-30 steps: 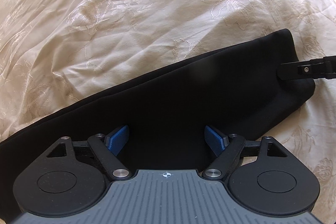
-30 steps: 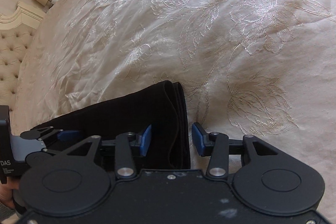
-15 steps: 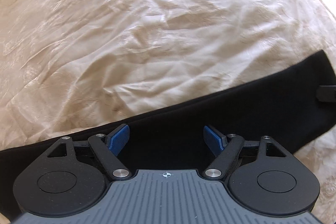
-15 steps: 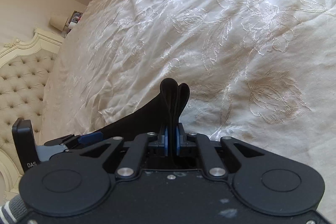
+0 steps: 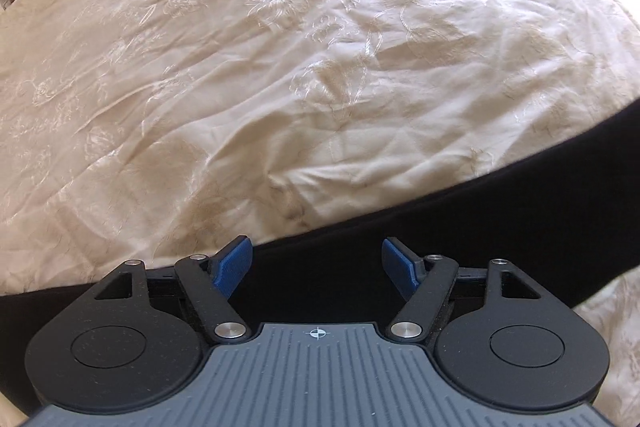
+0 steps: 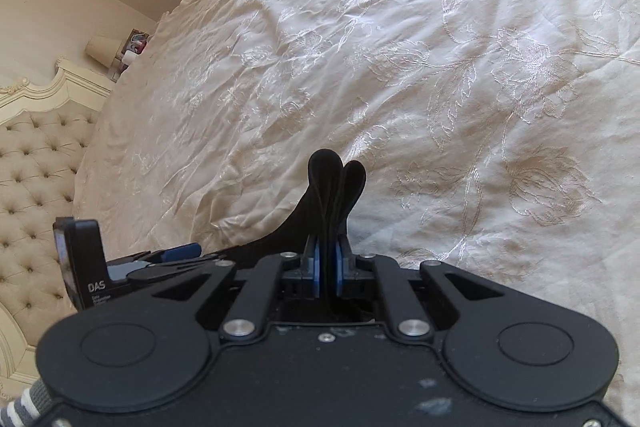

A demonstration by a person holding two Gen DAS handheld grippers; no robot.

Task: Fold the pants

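The right gripper (image 6: 327,265) pinches the bunched end of the black pants (image 6: 334,187), which stand up between its pads. The left gripper (image 5: 316,269) is spread but closing over the pants (image 5: 500,203), gripping nothing yet. The pants lie along the near edge of the bedspread (image 5: 280,67). With only one end held, layers may slip apart or sag unevenly.
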